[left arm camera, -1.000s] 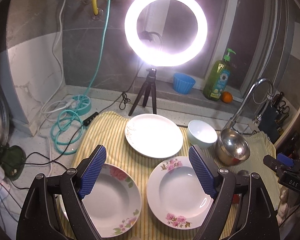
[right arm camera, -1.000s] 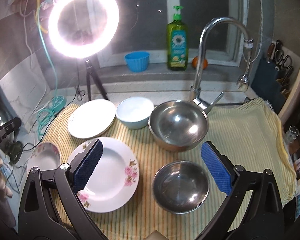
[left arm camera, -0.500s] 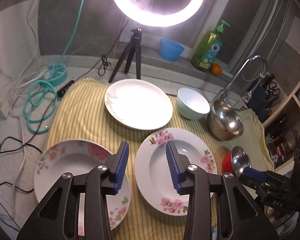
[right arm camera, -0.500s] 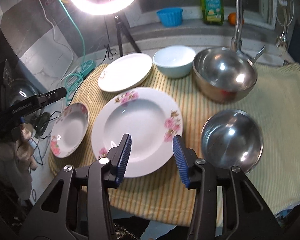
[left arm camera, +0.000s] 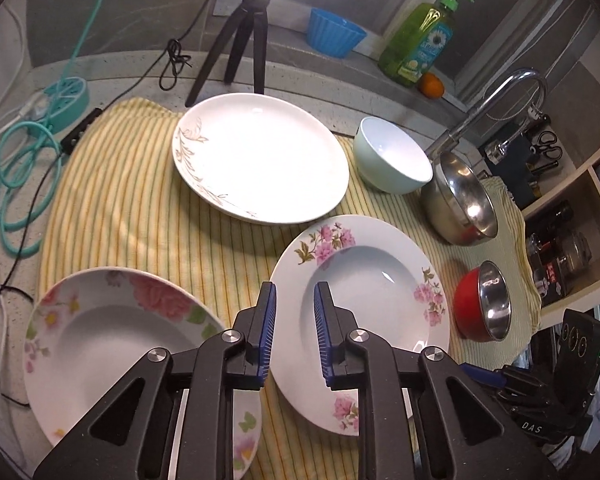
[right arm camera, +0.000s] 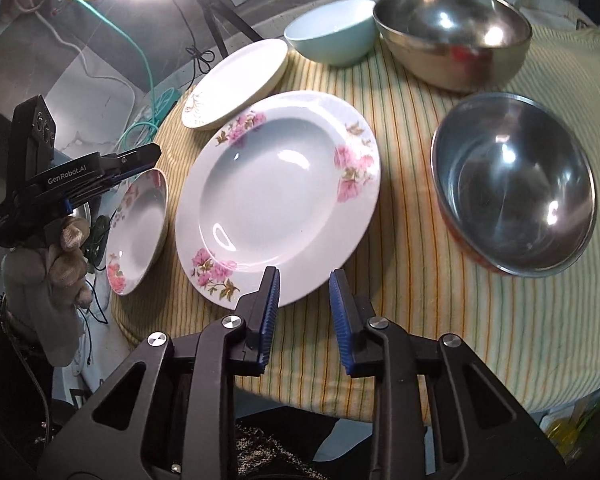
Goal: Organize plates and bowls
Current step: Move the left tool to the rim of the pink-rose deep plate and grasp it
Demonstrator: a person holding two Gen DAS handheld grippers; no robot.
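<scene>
On a yellow striped cloth (left arm camera: 140, 208) lie a deep plate with pink flowers (left arm camera: 360, 276) (right arm camera: 276, 196), a second flowered deep plate (left arm camera: 108, 340) (right arm camera: 140, 224) to its left, and a flat white plate (left arm camera: 260, 156) (right arm camera: 236, 84) behind. A pale blue bowl (left arm camera: 392, 164) (right arm camera: 332, 36), a large steel bowl (left arm camera: 460, 204) (right arm camera: 452, 28) and a smaller steel bowl with a red outside (left arm camera: 484, 304) (right arm camera: 516, 184) stand to the right. My left gripper (left arm camera: 294, 300) hovers over the pink plate's left rim, narrowly open and empty. My right gripper (right arm camera: 304, 284) hovers at that plate's near rim, narrowly open and empty.
A ring light tripod (left arm camera: 244, 28), a blue cup (left arm camera: 334, 36), a soap bottle (left arm camera: 420, 36) and an orange (left arm camera: 432, 84) stand at the back. A tap (left arm camera: 496, 104) rises at the right. Teal cables (left arm camera: 20, 168) lie to the left. The cloth's front edge (right arm camera: 340, 392) overhangs the counter.
Both grippers have gone from wide open to a narrow gap. Both have tilted down and come closer to the pink flowered plate.
</scene>
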